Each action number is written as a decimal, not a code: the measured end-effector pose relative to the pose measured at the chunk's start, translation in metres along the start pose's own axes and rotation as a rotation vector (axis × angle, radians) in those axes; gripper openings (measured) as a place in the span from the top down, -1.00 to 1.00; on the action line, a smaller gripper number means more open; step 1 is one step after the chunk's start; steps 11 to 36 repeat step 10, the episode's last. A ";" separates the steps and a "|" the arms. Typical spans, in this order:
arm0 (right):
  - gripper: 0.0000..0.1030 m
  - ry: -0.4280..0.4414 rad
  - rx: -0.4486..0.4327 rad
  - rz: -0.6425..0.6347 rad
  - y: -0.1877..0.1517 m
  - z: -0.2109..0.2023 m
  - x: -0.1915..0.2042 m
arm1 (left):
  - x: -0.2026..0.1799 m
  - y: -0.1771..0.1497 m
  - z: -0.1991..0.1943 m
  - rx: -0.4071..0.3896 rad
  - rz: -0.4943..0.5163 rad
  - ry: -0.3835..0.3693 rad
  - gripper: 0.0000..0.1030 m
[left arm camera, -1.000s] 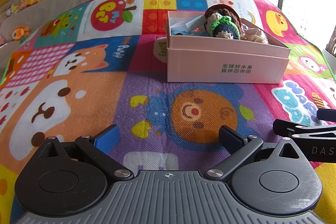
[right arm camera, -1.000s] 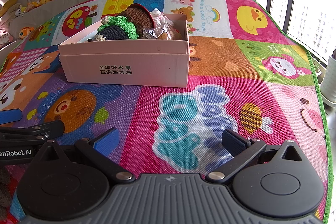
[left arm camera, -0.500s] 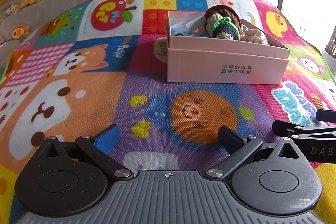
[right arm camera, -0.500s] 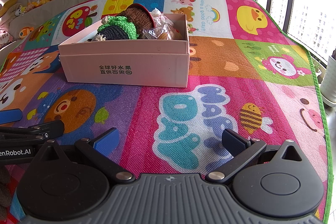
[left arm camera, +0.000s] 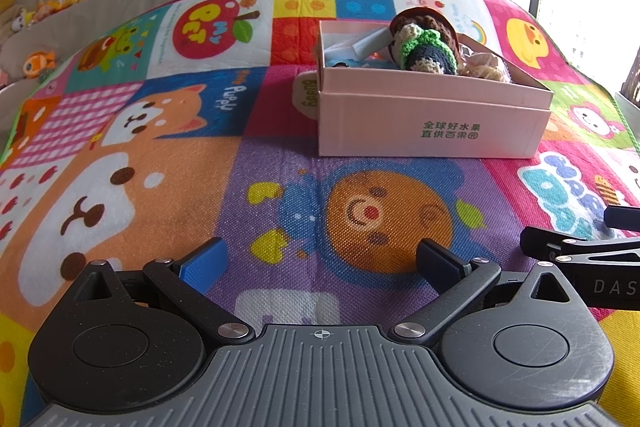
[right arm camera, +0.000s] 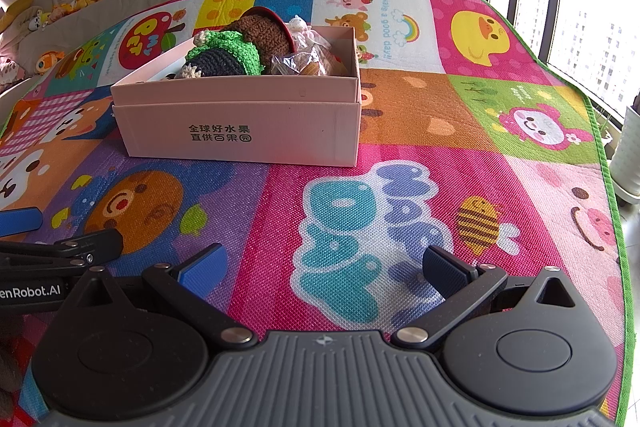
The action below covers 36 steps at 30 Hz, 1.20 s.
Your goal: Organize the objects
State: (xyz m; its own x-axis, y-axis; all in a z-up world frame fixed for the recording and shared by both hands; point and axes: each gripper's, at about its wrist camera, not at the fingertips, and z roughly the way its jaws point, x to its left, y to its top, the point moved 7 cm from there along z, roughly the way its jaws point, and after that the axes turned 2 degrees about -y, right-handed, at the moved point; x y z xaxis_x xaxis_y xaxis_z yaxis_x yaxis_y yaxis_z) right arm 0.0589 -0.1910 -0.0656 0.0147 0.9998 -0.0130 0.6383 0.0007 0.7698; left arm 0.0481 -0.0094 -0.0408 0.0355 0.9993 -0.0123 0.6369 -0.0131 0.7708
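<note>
A pink cardboard box (left arm camera: 432, 125) (right arm camera: 248, 131) stands on the colourful play mat. It holds a green and dark blue crochet toy (left arm camera: 426, 51) (right arm camera: 220, 57), a brown crochet piece (right arm camera: 262, 33), a clear wrapped packet (right arm camera: 304, 61) and some paper (left arm camera: 360, 45). My left gripper (left arm camera: 320, 263) is open and empty, low over the mat in front of the box. My right gripper (right arm camera: 324, 267) is open and empty, to the right of the left one, also short of the box.
The play mat (left arm camera: 120, 155) covers the whole surface. Its green edge (right arm camera: 612, 187) runs along the right by a window. A white pot (right arm camera: 630, 155) stands beyond that edge. Plush toys (left arm camera: 40, 61) lie on a ledge at the far left.
</note>
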 end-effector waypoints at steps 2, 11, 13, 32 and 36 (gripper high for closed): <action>-1.00 0.000 0.000 0.000 0.000 0.000 0.000 | 0.000 0.000 0.000 0.000 0.003 0.003 -1.00; -1.00 0.000 0.000 0.000 0.000 0.000 0.000 | 0.000 0.000 0.000 0.000 0.003 0.004 -1.00; -1.00 0.000 0.000 0.000 0.000 0.000 0.000 | 0.000 0.000 0.000 0.000 0.003 0.004 -1.00; -1.00 0.000 0.000 0.000 0.000 0.000 0.000 | 0.000 0.000 0.000 0.000 0.003 0.004 -1.00; -1.00 0.000 0.000 0.000 0.000 0.000 0.000 | 0.000 0.000 0.000 0.000 0.003 0.004 -1.00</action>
